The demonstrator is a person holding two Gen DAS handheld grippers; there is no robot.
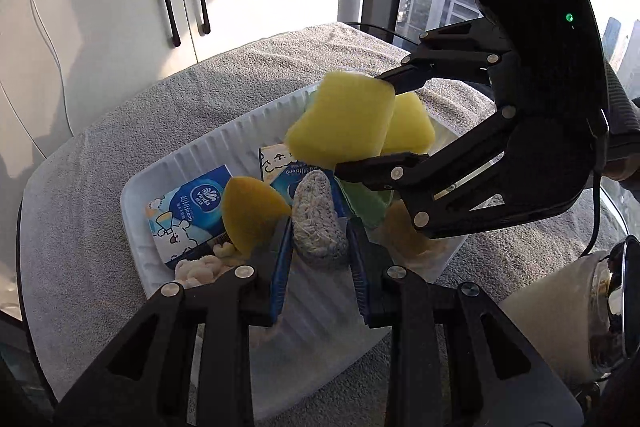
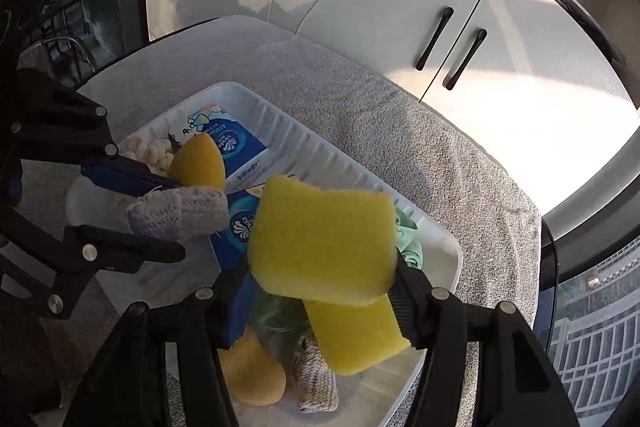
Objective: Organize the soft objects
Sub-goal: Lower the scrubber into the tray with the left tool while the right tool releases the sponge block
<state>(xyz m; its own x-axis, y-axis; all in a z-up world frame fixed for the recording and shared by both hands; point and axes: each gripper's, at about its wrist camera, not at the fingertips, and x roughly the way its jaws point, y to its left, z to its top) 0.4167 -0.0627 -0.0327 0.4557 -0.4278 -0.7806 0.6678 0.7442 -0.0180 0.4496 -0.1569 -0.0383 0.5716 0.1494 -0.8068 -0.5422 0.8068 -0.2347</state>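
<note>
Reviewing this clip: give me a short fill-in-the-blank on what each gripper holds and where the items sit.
1. The right gripper is shut on a ____ sponge.
2. The left gripper holds a grey ____ pad between its fingers.
3. The blue tissue packs lie inside a white ____.
4. The tray rests on a grey ____ covering the table.

Missing words: yellow; knitted; tray; towel
</note>
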